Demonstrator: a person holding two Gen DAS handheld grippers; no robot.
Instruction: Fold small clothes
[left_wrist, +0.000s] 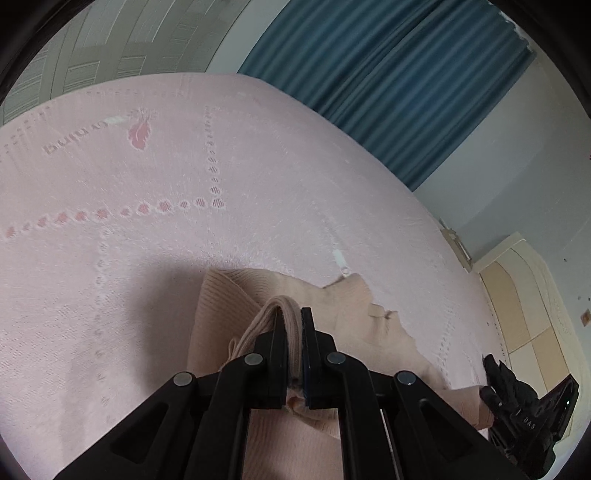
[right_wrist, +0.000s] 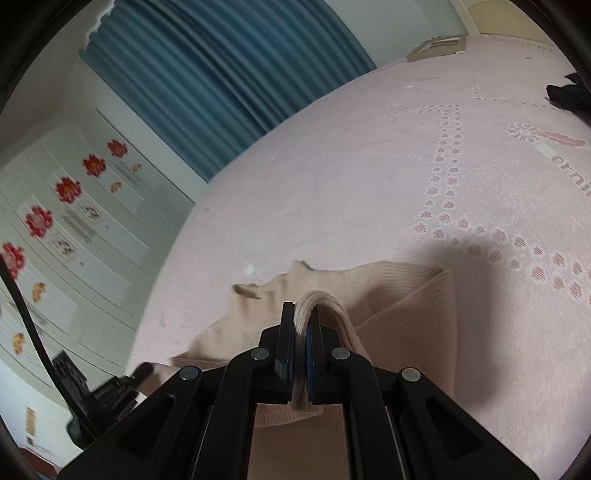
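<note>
Mid-fold, by the look of it: beige ribbed knit garment (left_wrist: 354, 306) lying partly doubled over on the pink patterned bedspread (left_wrist: 221, 177), one edge lifted at both ends. Left gripper (left_wrist: 293, 332) clamped on a bunched hem; right gripper (right_wrist: 301, 328) likewise clenched on the same cloth. Left to do: laying the raised edge over and smoothing. Blue pleated curtain (right_wrist: 207, 74) well apart; nothing blocking the bedspread ahead.
</note>
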